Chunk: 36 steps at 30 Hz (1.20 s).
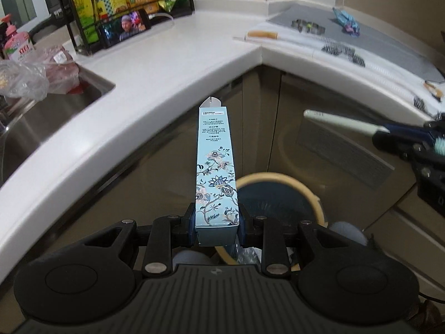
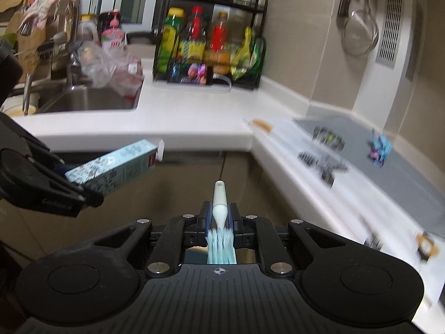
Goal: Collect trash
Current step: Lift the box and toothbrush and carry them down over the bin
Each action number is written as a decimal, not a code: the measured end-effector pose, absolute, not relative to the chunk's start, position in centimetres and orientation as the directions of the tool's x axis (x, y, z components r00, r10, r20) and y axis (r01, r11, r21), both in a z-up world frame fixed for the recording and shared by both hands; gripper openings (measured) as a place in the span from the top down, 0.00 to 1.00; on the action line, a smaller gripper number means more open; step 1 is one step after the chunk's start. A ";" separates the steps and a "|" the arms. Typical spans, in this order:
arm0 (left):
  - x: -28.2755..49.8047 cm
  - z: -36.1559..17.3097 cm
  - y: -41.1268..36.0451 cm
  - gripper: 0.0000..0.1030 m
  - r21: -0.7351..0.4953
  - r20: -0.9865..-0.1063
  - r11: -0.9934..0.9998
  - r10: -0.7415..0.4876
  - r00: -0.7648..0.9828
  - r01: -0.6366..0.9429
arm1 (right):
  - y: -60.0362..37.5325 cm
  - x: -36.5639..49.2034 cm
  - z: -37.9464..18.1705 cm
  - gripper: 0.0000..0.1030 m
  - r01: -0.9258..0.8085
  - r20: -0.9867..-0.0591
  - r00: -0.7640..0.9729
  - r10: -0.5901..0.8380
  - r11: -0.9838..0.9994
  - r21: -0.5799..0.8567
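Left gripper (image 1: 216, 222) clamps the floral box (image 1: 215, 164) by its base, long axis pointing away, and the bin (image 1: 281, 194) sits right below it. Right gripper (image 2: 220, 217) pinches a brush (image 2: 219, 203) narrowly, farther off; box print unreadable.

A white L-shaped counter (image 2: 194, 111) runs along beige tiled walls (image 2: 314, 41). A steel sink (image 2: 83, 100) is sunk into it at the left, beige cabinet doors (image 1: 278, 117) stand below, and a wall vent (image 2: 390, 27) sits above its right end.
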State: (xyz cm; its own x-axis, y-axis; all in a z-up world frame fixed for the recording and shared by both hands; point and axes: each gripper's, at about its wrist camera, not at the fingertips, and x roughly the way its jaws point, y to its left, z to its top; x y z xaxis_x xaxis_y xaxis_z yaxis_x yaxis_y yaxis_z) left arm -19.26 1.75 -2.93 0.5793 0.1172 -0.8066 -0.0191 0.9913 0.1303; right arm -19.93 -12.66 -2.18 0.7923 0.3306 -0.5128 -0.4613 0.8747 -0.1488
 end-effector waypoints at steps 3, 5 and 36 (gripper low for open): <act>-19.5 -3.7 1.6 0.70 0.148 -0.812 0.989 0.133 0.568 -0.020 | -12.6 -20.6 -3.6 0.87 -0.461 -0.550 0.768 0.327 0.879 -0.122; -19.7 -4.0 1.4 0.70 0.155 -0.816 0.988 0.131 0.563 -0.006 | -12.5 -21.0 -4.4 0.87 -0.461 -0.572 0.754 0.323 0.880 -0.111; -19.9 -5.7 -0.2 0.70 0.157 -0.843 0.986 0.106 0.527 0.054 | -12.0 -21.4 -6.3 0.87 -0.470 -0.633 0.706 0.319 0.879 -0.082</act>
State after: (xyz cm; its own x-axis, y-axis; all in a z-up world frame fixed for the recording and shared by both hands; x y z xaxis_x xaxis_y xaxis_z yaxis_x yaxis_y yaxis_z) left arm -19.91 -0.20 -5.72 0.5268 0.1055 -0.8434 0.0535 0.9862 0.1568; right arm -21.41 -11.98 -6.28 0.7058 0.3189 -0.6326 -0.4702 0.8788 -0.0815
